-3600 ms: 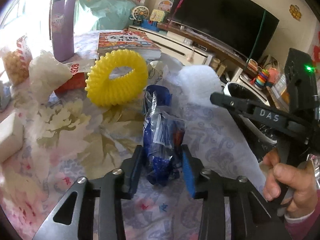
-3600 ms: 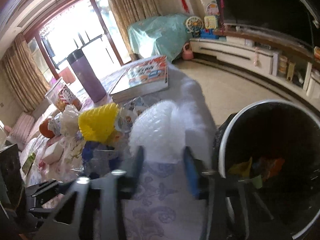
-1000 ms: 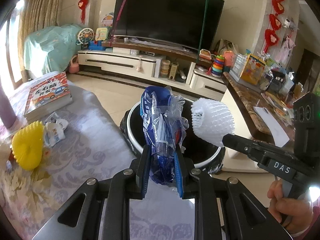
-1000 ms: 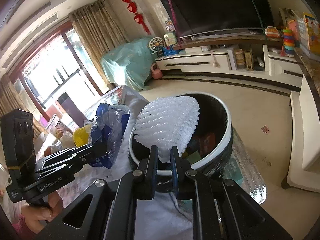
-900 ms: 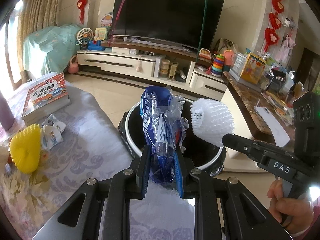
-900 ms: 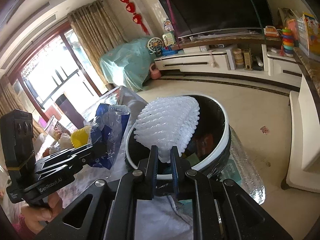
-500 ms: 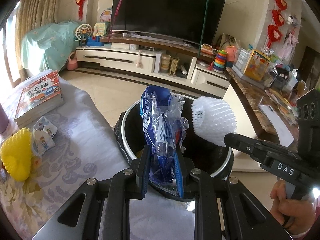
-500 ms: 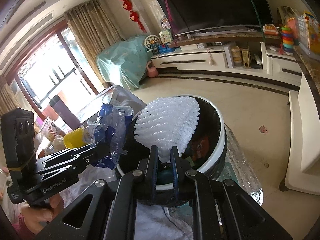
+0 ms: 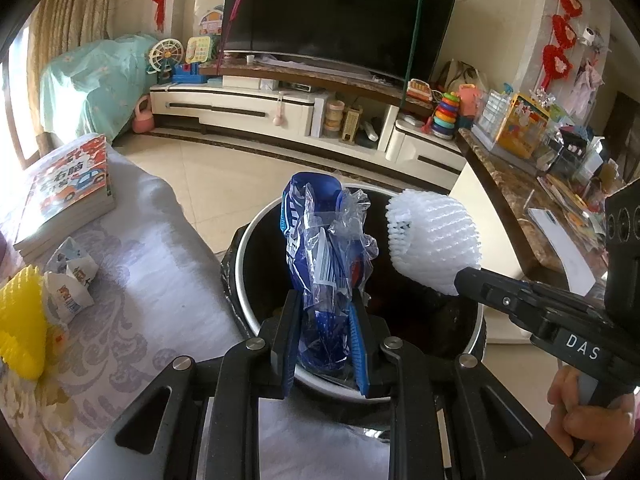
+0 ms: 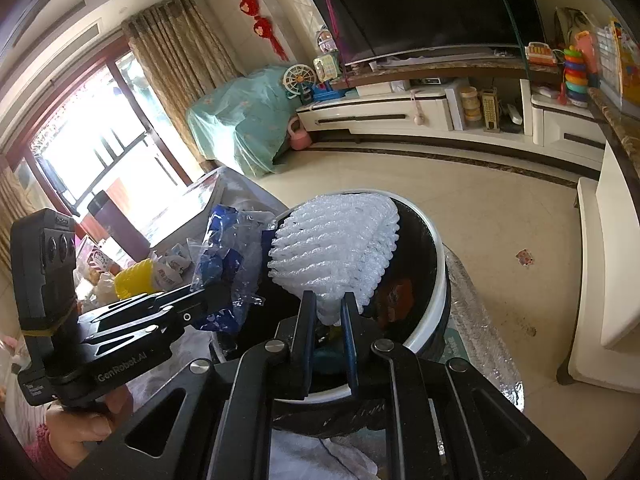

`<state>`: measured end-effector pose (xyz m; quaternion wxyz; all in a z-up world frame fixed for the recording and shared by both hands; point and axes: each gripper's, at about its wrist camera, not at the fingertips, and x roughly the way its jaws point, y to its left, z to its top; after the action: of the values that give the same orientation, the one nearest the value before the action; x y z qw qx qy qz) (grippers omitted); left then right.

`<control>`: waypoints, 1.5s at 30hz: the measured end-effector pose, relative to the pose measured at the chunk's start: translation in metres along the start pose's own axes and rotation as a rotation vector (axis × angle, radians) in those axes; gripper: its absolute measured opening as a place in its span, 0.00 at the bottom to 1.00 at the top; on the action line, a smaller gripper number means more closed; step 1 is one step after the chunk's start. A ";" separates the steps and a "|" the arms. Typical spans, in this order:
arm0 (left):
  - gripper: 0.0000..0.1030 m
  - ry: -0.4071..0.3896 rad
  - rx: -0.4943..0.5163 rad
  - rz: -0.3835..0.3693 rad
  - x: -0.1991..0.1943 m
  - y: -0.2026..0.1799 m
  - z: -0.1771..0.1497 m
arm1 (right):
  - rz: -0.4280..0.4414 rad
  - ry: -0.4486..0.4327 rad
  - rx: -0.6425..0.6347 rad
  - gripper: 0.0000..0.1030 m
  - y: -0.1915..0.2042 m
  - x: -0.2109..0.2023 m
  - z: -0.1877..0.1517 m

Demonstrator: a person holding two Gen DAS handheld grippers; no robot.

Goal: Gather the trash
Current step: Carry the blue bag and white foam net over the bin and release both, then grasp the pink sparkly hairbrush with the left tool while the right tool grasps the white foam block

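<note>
From the left wrist, the left gripper [image 9: 326, 344] stands clamped on a blue plastic wrapper [image 9: 320, 256], the pads pressing its lower end from both sides. The wrapper's long axis runs up and away along the fingers, and its crumpled top stands over the mouth of the trash bin [image 9: 248, 280]. The bin lies straight ahead of and below the jaws, so the drop looks to turn on being over the opening, not its white rim; the held end sits just inside the near rim. To the right, the right gripper [image 9: 464, 278] reaches in from the side with a white foam net [image 9: 434, 236] at its tip, over the right part of the opening. On the cloth-covered table [image 9: 160, 280] to the left lie a crumpled paper wrapper [image 9: 72, 280] and a yellow spiky ring [image 9: 20, 320].

From the right wrist, the right gripper [image 10: 329, 320] has its jaws nearly together, pinching the foam net [image 10: 336, 252] by its narrow lower end; the net fans upward over the bin [image 10: 434, 292], which is directly beyond and below. The left gripper [image 10: 216, 300] holds the blue wrapper [image 10: 224, 256] at the bin's left edge. By my reading, both loads are about equally ready to be dropped.
</note>
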<state>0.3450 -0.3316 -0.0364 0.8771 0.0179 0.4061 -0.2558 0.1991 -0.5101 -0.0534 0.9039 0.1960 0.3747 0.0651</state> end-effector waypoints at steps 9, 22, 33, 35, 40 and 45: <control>0.24 0.008 -0.003 -0.004 0.004 -0.003 0.003 | -0.007 0.007 0.004 0.15 -0.003 0.003 0.002; 0.68 -0.048 -0.046 0.030 -0.025 0.003 -0.023 | -0.006 -0.045 0.034 0.81 0.001 -0.011 -0.002; 0.73 -0.108 -0.214 0.051 -0.091 0.041 -0.096 | 0.025 -0.067 0.018 0.93 0.045 -0.026 -0.028; 0.73 -0.113 -0.227 0.064 -0.102 0.047 -0.107 | 0.032 -0.062 -0.001 0.93 0.056 -0.024 -0.036; 0.73 -0.129 -0.266 0.115 -0.136 0.063 -0.139 | 0.069 -0.035 -0.033 0.93 0.087 -0.018 -0.054; 0.73 -0.138 -0.317 0.150 -0.166 0.079 -0.164 | 0.110 -0.003 -0.048 0.93 0.112 -0.011 -0.068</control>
<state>0.1764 -0.1518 -0.0399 0.9114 -0.1078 0.3775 -0.1229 0.1467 -0.3894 -0.0453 0.9038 0.1946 0.3604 0.1237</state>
